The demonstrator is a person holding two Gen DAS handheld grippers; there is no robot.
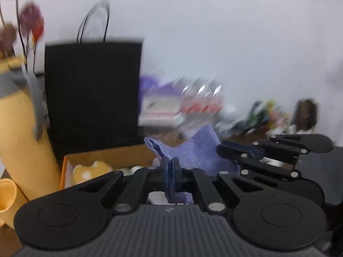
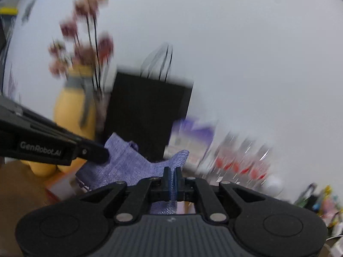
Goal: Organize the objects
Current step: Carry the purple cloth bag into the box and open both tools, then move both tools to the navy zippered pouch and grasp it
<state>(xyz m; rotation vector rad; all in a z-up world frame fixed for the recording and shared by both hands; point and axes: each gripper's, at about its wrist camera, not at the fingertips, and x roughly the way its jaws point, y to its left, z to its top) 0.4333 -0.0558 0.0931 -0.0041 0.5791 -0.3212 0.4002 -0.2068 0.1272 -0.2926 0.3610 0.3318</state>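
A purple woven cloth [image 1: 193,152] hangs in the air, stretched between both grippers. My left gripper [image 1: 170,167] is shut on one edge of it, and the cloth's end shows between the pads. The right gripper [image 1: 223,147] comes in from the right in the left wrist view, pinching the cloth's other edge. From the right wrist, my right gripper [image 2: 172,172] is shut on the cloth [image 2: 126,162], and the left gripper [image 2: 103,155] reaches in from the left, clamped on its far corner. Both views are blurred by motion.
A black paper bag [image 1: 92,94] stands behind an open orange cardboard box [image 1: 111,156] holding a yellow soft toy [image 1: 90,170]. A tall yellow vase [image 1: 19,124] with flowers and a yellow cup [image 1: 6,197] are at the left. Blurred packages [image 1: 184,107] line the back wall.
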